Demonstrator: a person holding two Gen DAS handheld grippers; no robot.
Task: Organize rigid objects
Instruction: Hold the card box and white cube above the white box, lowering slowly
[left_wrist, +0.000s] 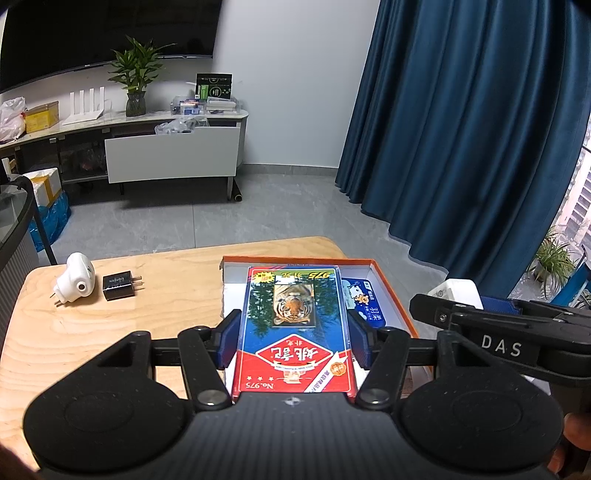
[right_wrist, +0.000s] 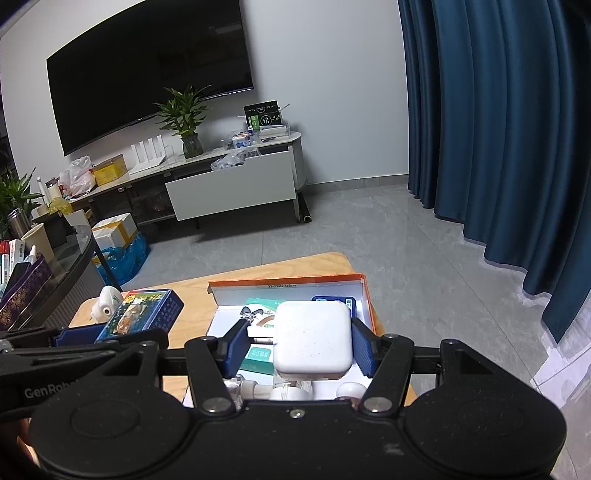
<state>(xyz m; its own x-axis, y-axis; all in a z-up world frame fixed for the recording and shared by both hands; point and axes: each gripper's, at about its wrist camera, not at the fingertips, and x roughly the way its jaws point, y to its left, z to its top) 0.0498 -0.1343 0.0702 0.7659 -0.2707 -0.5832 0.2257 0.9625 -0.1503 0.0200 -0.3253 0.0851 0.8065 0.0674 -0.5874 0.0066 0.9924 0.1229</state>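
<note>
My left gripper (left_wrist: 293, 339) is shut on a red-and-blue playing-card box (left_wrist: 293, 328) with a tiger picture, held above the orange-rimmed cardboard box (left_wrist: 391, 291). My right gripper (right_wrist: 299, 347) is shut on a white square charger block (right_wrist: 314, 338), held over the same orange-rimmed box (right_wrist: 364, 295). The card box (right_wrist: 142, 314) and left gripper also show at the left of the right wrist view. On the wooden table (left_wrist: 110, 332) lie a white plug-in device (left_wrist: 75, 282) and a black plug adapter (left_wrist: 120, 285).
The orange-rimmed box holds a blue tissue pack (left_wrist: 364, 301), green-and-white packs (right_wrist: 258, 358) and small white items (right_wrist: 291, 391). A dark glass side table (right_wrist: 62, 273) stands at the left. A TV cabinet (left_wrist: 170, 155) and blue curtains (left_wrist: 461, 129) stand beyond the table.
</note>
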